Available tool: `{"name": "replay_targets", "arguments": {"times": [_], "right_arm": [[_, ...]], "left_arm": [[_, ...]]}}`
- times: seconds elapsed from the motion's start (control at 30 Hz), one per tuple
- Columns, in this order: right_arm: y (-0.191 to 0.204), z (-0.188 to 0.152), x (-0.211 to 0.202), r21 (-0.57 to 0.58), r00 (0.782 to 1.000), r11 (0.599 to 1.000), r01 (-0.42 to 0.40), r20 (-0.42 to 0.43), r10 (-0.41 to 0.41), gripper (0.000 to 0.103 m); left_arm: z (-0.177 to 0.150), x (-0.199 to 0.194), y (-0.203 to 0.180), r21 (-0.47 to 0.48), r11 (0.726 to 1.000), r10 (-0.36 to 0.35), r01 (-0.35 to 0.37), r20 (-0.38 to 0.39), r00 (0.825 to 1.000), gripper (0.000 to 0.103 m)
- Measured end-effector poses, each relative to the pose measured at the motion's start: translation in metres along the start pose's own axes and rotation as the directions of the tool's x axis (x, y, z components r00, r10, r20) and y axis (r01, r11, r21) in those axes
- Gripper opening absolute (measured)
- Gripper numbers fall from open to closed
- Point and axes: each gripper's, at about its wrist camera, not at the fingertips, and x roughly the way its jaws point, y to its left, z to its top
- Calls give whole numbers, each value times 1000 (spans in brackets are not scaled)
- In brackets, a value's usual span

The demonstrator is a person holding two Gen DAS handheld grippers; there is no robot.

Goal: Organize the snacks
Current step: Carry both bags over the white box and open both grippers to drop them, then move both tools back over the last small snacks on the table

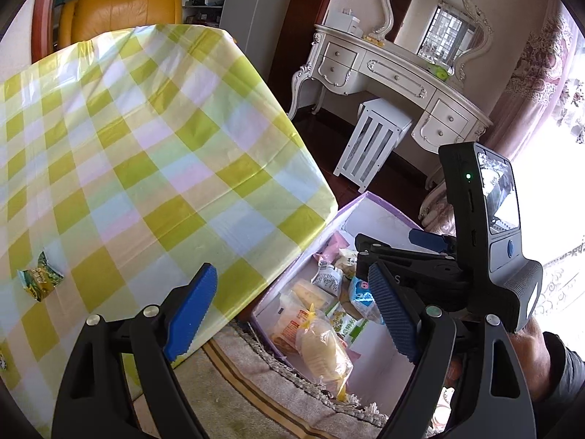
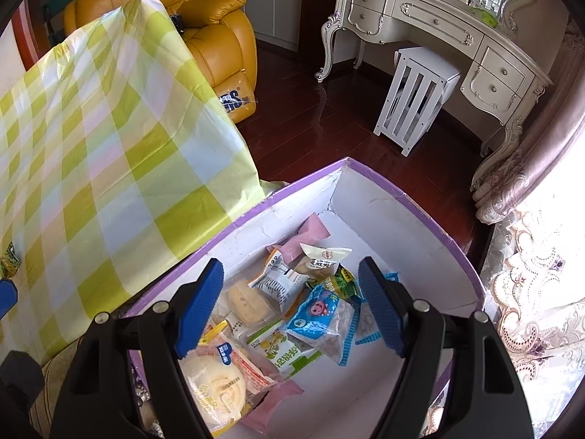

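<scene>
A purple-rimmed white box (image 2: 413, 197) stands on the floor beside the table and holds several wrapped snacks, among them a blue packet (image 2: 321, 314), a round bun (image 2: 215, 391) and a pink packet (image 2: 310, 232). My right gripper (image 2: 292, 314) is open and empty, hovering over the box. My left gripper (image 1: 292, 314) is open and empty above the table's near corner; the box (image 1: 380, 208) and the right gripper's body (image 1: 486, 234) show past it. A small green snack packet (image 1: 40, 278) lies on the checked tablecloth (image 1: 146, 146) at the left; it also shows in the right wrist view (image 2: 9, 263).
A yellow leather armchair (image 2: 215, 36) stands behind the table. A white dressing table (image 2: 457, 33) with a white slatted stool (image 2: 413, 98) stands across the dark wood floor. Curtains (image 2: 530, 256) hang at the right. A rug (image 1: 256, 376) lies under the box.
</scene>
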Motion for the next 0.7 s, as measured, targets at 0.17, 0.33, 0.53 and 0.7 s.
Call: {"name": "replay_targets", "arguments": {"times": [0.17,0.33,0.53,0.7], "right_arm": [[20,3,-8,-39,1000,999,-21,17,22,76],[42,5,-16,-78,999,996,-40,32,43,76],[71,5,-22,-124,996,990,-71,40,77,76],[99,2,-26,-143,989,980,-137,36,143,76]], "left_arm": [[1,-12,18,-26,999,36,-35,28,999,82],[0,-25,44,-83,994,69,-64,54,996,82],[-5,-44,81,-154,980,139,-126,81,987,82],[-14,-55,109,-204,965,186,-166,83,979,82]]}}
